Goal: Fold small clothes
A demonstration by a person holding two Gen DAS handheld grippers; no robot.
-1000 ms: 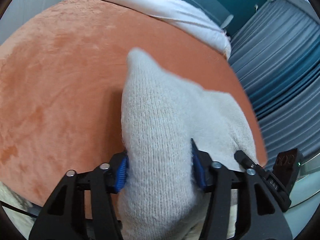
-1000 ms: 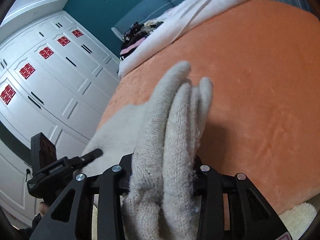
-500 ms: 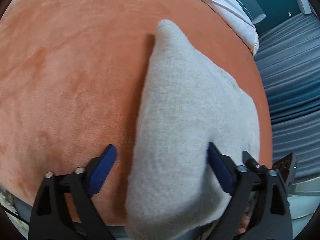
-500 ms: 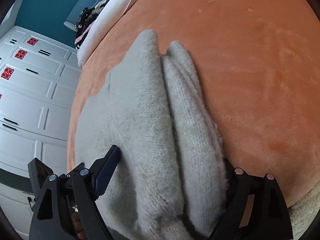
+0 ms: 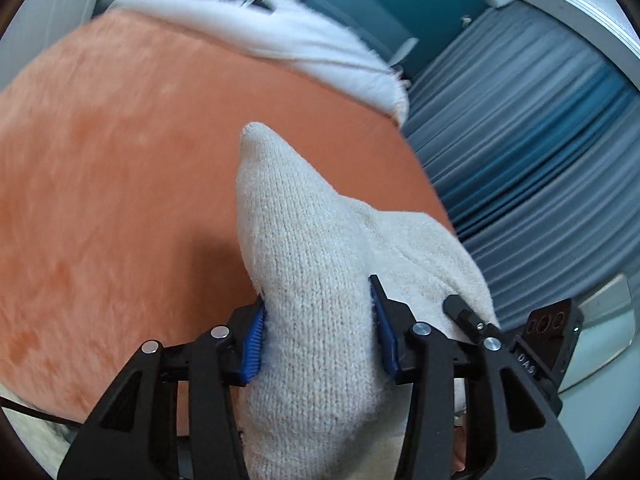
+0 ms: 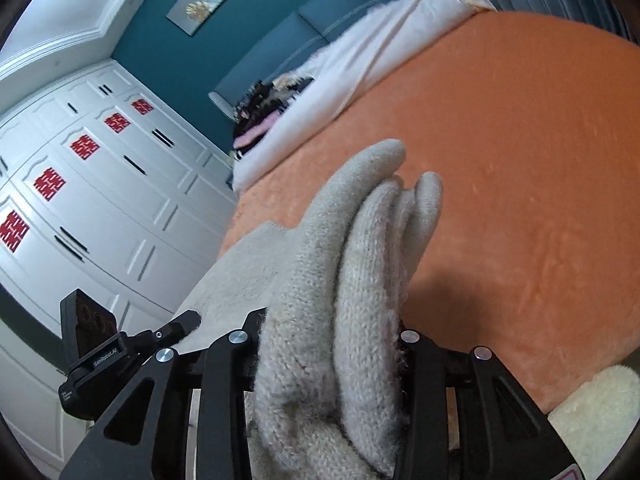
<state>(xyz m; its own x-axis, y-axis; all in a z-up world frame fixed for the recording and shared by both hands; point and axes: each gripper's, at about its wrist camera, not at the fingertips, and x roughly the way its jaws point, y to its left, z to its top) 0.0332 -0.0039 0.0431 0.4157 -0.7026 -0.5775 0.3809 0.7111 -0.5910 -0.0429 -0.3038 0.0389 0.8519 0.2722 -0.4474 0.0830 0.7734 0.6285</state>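
Note:
A cream knit garment [image 5: 304, 240] lies bunched on the orange blanket [image 5: 120, 160]. My left gripper [image 5: 316, 300] is closing, and its blue pads press on a thick fold of the knit, held up off the blanket. In the right wrist view the same garment [image 6: 360, 220] shows several rolled layers. My right gripper [image 6: 332, 320] is closing too, with its jaws pinching that bundle. The knit spans between both grippers, and its near part hangs hidden below the jaws.
The orange blanket [image 6: 520, 160] covers a bed. A white duvet [image 5: 280, 36] and a dark pile of clothes [image 6: 260, 120] lie at its far end. Blue curtains [image 5: 520, 140] hang on one side, white wardrobe doors [image 6: 80, 180] on the other. A fluffy cream rug [image 6: 592, 408] lies below.
Half a second ago both pairs of jaws stood wide around the garment, low on the blanket. Now both have closed on it and risen, lifting its near edge.

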